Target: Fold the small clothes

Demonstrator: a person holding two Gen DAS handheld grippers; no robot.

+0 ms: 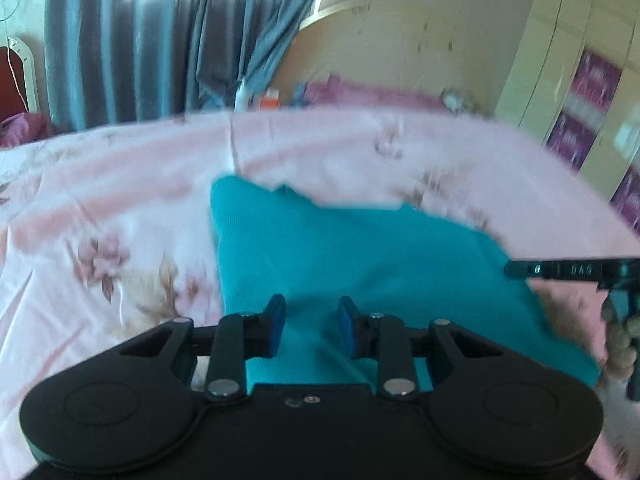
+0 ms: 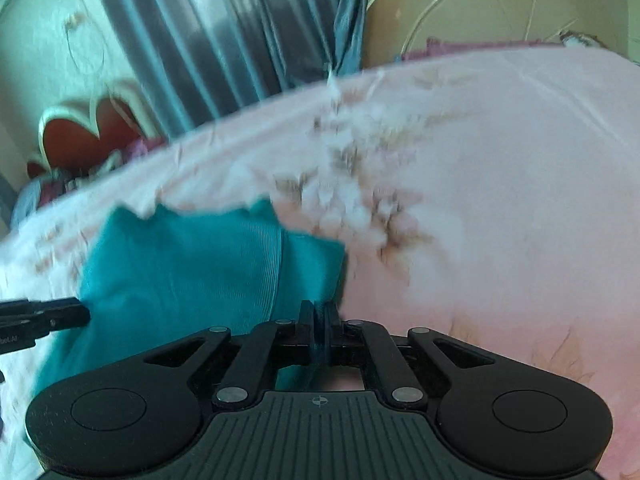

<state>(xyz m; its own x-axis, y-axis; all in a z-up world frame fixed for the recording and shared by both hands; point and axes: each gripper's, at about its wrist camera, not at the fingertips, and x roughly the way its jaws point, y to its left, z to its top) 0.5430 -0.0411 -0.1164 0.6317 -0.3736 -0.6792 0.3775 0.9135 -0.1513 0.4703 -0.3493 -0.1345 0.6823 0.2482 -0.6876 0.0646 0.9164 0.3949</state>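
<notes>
Teal garment (image 1: 360, 256) lies on the pink floral sheet (image 1: 120, 184), at the centre of the left view and at 9 o'clock of centre in the right view. Left gripper (image 1: 312, 320): jaws part open, straddling a raised fold of the cloth; whether the pads press it cannot be told. Right gripper (image 2: 319, 320): jaws closed, pinching the garment's near edge (a thin lip of teal shows between the pads). The step in hand appears to be lifting the near hem to fold it toward 12 o'clock. To do it well, secure both corners first, raise them together, keep the edge taut, and lay it down square.
</notes>
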